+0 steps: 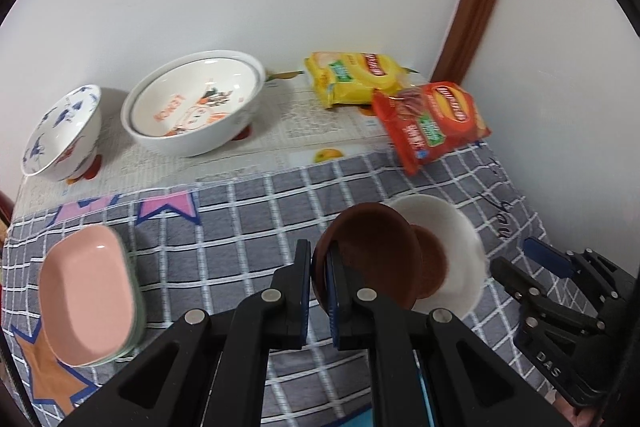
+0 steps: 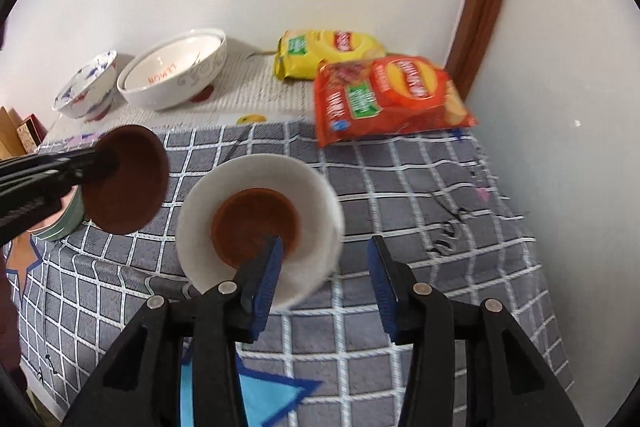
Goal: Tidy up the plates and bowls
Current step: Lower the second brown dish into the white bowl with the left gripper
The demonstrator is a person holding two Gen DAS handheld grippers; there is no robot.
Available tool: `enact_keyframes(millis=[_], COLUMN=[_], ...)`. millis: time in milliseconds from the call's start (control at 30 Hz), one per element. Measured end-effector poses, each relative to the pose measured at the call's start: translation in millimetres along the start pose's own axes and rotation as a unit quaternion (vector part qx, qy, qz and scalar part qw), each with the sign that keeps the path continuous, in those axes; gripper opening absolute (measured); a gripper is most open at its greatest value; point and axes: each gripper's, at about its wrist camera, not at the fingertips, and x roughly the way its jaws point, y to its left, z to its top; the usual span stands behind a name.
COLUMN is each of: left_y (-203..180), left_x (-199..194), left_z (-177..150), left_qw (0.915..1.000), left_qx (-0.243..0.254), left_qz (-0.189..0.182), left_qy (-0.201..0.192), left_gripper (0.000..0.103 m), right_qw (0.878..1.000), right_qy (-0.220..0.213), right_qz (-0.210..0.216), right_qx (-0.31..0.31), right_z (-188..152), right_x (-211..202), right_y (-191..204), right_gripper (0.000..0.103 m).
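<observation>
My left gripper point(image 1: 319, 267) is shut on the rim of a small brown dish point(image 1: 372, 255) and holds it tilted above the cloth; the dish also shows in the right wrist view point(image 2: 128, 179). Beside it a white bowl point(image 1: 460, 247) holds a second brown dish point(image 1: 430, 261). My right gripper point(image 2: 326, 259) is open over the near edge of that white bowl point(image 2: 256, 183), its left finger above the brown dish point(image 2: 252, 223) inside. A large white lemon bowl point(image 1: 196, 107) and a blue-patterned bowl point(image 1: 64, 131) stand at the back.
A pink oval dish point(image 1: 86, 291) sits stacked on green ones at the left. A yellow chip bag point(image 1: 352, 77) and a red chip bag point(image 1: 432, 123) lie at the back right by the wall. A grey checked cloth point(image 1: 240, 211) covers the table.
</observation>
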Motion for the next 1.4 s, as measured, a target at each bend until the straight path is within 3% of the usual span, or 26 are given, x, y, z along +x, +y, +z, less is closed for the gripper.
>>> enact_keyframes(millis=[233,567,1400], left_y=[-31.4,-50.4,-47.5], left_x=[12.0,39.6,67.9], left_z=[0.7,-0.3,-2.9], left_qw=[0.9997,0.999,0.9979], left_qx=[0.012,0.014,-0.001], left_qz=[-0.017,-0.027,-0.029], left_qy=[0.008,0.032,0.058], left_gripper=[0.008,0.008,0.008], right_qw=[0.999,0.997,0.996], right_qy=[-0.016,-0.006,-0.001], right_qz=[-0.013,-0.022,-0.019], right_qx=[0.03,0.067,0.086], right_z=[-15.0,-28.7,-35.7], right_x=[-21.2,-13.4,-0.2], right_y=[-35.2,-67.7,-76.1], right_gripper=[0.044,0.044,0.044])
